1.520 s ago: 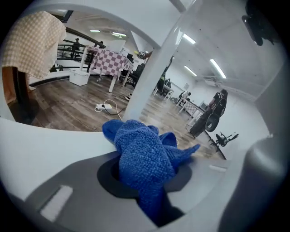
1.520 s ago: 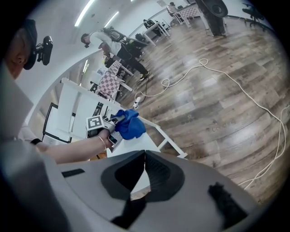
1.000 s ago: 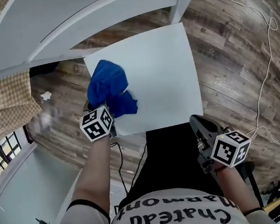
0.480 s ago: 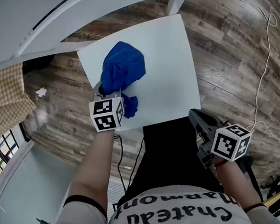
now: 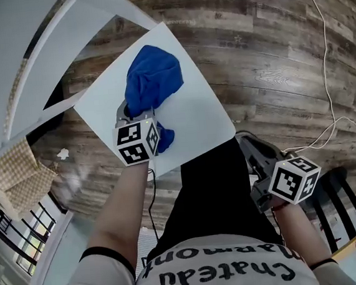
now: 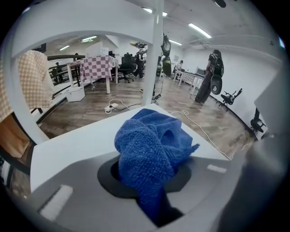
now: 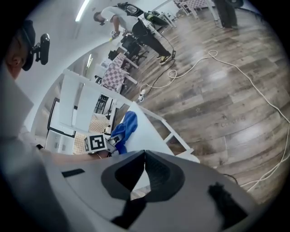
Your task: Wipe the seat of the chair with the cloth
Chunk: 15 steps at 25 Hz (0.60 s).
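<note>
A bunched blue cloth [image 5: 152, 80] lies on the white chair seat [image 5: 203, 111], toward its left half. My left gripper [image 5: 129, 115] is shut on the near end of the cloth [image 6: 152, 154], which bulges out between the jaws in the left gripper view, above the seat [image 6: 68, 145]. A fold of cloth hangs below the marker cube. My right gripper [image 5: 248, 146] hangs off the seat's near right corner, beside my black trousers, jaws closed on nothing. The right gripper view shows the cloth [image 7: 127, 124] and the seat [image 7: 147, 131] from the side.
Wood-plank floor [image 5: 270, 55] surrounds the chair. A white cable [image 5: 325, 62] trails over it at the right. The chair's white back and rails [image 5: 45, 64] stand at the upper left, with a checked beige fabric [image 5: 19, 176] at the left. Tables, chairs and a person fill the far room.
My left gripper has pushed the cloth farther across the seat, away from me. The head view has swung, so the seat now looks turned. The right gripper has stayed put.
</note>
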Tool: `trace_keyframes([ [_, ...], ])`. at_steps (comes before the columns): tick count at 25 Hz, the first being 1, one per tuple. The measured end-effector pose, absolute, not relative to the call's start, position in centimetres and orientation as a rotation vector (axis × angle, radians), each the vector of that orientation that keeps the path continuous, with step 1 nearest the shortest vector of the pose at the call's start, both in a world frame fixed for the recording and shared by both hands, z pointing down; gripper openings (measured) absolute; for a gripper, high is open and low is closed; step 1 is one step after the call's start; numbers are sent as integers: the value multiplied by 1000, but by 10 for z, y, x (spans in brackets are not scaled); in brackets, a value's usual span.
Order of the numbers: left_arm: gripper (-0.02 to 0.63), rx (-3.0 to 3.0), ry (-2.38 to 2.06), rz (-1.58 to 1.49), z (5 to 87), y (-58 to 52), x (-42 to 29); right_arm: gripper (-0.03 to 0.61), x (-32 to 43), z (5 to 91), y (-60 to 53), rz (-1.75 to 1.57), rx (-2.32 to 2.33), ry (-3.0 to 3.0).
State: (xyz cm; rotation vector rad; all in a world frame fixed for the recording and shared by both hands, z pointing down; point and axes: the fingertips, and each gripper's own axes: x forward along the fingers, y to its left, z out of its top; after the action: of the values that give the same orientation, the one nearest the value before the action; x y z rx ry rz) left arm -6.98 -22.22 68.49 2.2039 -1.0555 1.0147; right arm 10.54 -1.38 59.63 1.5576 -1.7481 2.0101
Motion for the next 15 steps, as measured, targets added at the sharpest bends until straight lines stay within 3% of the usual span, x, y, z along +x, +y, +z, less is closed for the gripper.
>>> trace_keyframes([
  [15, 78, 2445, -796, 1095, 687, -199, 60, 15, 142, 602, 32, 2102, 1810, -1609],
])
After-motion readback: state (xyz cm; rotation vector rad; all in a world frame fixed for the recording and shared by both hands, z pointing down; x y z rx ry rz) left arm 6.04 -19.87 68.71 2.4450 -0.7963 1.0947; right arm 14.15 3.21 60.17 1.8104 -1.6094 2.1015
